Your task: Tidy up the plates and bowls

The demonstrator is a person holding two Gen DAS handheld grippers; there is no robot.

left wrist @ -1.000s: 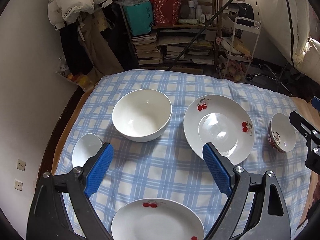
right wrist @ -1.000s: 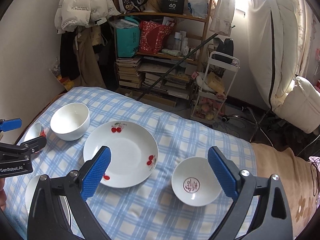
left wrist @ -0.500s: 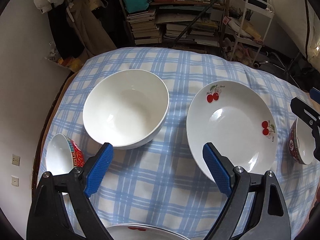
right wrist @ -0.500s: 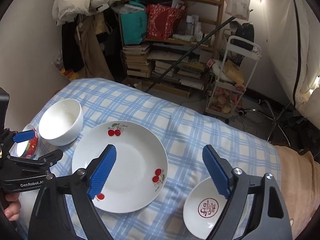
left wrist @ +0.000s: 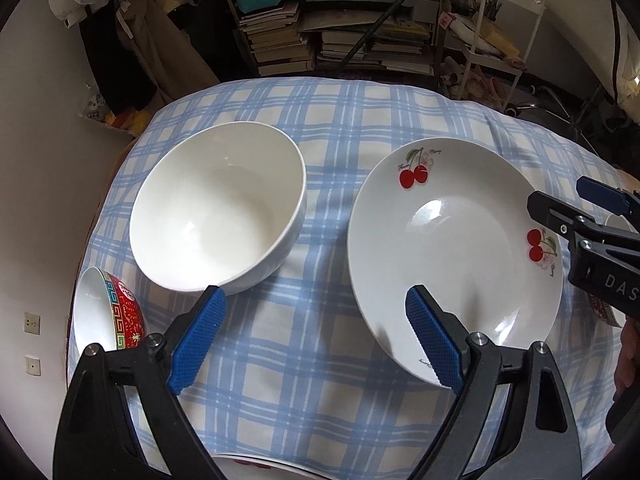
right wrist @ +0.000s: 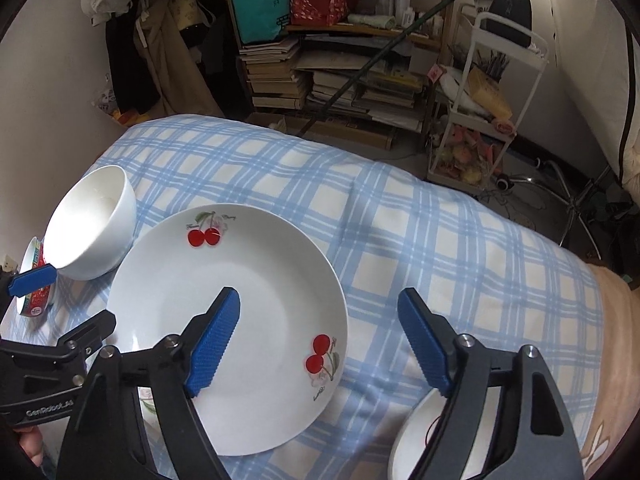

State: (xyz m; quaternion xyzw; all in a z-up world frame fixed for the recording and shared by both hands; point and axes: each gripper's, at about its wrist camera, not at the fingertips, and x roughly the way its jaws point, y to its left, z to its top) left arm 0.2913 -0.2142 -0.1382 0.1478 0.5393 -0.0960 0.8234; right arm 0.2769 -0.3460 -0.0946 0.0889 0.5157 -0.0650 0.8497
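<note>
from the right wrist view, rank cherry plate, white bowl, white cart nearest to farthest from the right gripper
1. cherry plate: under the left jaw of the right gripper.
2. white bowl: far left, beyond the plate.
3. white cart: off the table, back right.

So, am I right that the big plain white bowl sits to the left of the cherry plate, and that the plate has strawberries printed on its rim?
Nearly. The plain white bowl does sit to the left of the plate, but the rim prints are pairs of red cherries, not strawberries. Both wrist views show them clearly, one pair at the far rim and one at the right rim.
</note>
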